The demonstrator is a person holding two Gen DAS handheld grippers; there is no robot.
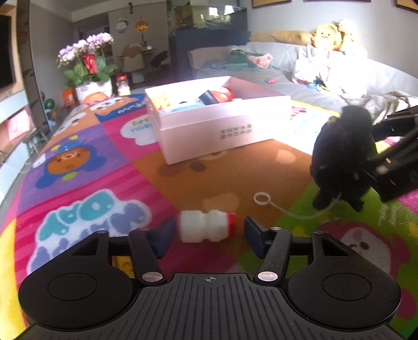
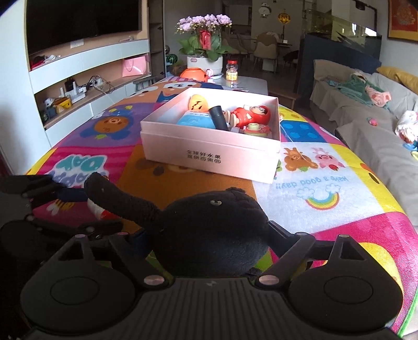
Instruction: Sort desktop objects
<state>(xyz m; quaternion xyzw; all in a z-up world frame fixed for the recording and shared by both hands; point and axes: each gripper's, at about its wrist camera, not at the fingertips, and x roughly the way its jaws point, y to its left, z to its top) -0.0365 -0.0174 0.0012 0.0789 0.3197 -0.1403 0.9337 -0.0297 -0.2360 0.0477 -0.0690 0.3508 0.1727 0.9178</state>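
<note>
Both hands are mid-pickup, with the pink box (image 2: 209,154) already holding several toys further back on the counter (image 2: 326,204). The right tongs (image 2: 209,251) hold a black plush toy (image 2: 209,230) between their pads. The left tongs (image 1: 209,235) stand narrowed around a small white bottle (image 1: 207,228) lying on its side, a slight gap showing at the cap end. Next, probably, the left must close firmly, then both loads go over the box rim.

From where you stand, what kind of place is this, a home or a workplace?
Most likely a family living room. A grey sofa with clothes on it stands beside the table, a dark flat television screen hangs above curved wall shelves, and a white pot of purple orchids stands at the table's far end.
</note>
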